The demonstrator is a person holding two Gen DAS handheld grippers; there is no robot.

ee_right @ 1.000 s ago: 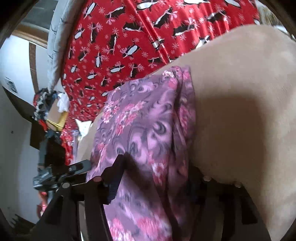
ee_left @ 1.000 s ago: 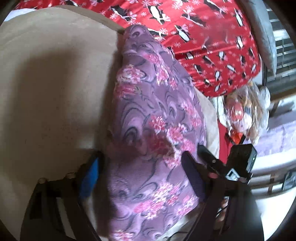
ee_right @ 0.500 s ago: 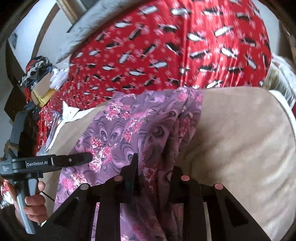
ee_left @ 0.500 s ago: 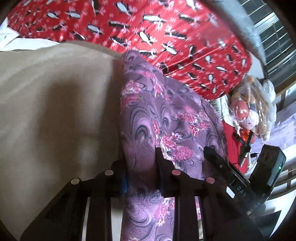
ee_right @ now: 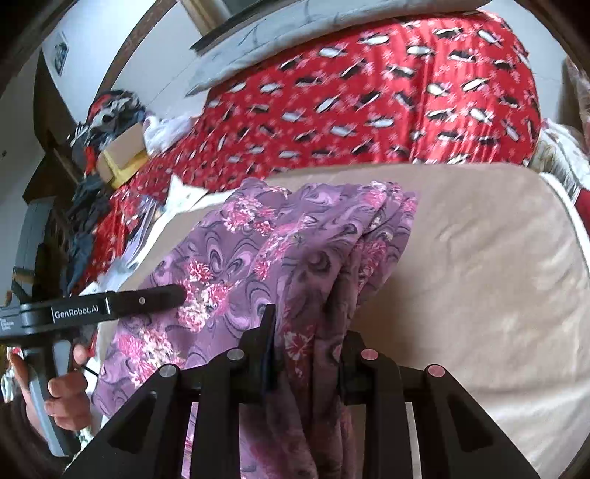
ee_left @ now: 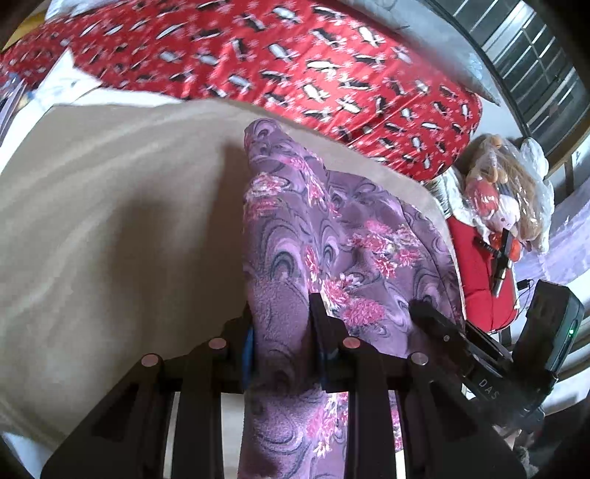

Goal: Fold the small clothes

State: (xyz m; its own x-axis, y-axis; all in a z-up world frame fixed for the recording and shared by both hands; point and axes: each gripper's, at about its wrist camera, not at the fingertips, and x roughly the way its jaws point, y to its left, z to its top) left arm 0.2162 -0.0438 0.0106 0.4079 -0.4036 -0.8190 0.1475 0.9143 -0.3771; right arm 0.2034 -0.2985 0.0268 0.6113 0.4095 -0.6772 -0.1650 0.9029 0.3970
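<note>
Left gripper (ee_left: 282,331): jaws clamped on a bunched edge of the purple floral garment (ee_left: 332,235); cloth fills the gap between the blue-padded fingers (ee_left: 249,350) and hangs down below them. Right gripper (ee_right: 308,346): jaws likewise closed on a gathered fold of the same garment (ee_right: 280,254), cloth pinched between them.

Versus 1.0 s ago: both grippers were then wide apart with the cloth lying loosely between the fingers; by 0.5 s ago both had closed on it, and the grip is unchanged now. The view has tilted up since, with more of the far bedding showing. The garment is drawn out longer and flatter across the surface than a second ago.

Garment position: spread on the beige mat (ee_left: 110,206), far end reaching almost to the mat's far edge, near end held up by both grippers. Folds bunch along its right side in the right wrist view.

Surroundings: red penguin-print blanket (ee_right: 387,95) beyond the mat, grey pillow (ee_right: 295,33) behind it. Plastic-wrapped doll (ee_left: 505,191) to the right in the left wrist view. Clutter pile and cardboard box (ee_right: 121,151) at far left of the right wrist view. The left gripper's handle crosses the garment's left edge there, held by the left hand (ee_right: 62,390).
</note>
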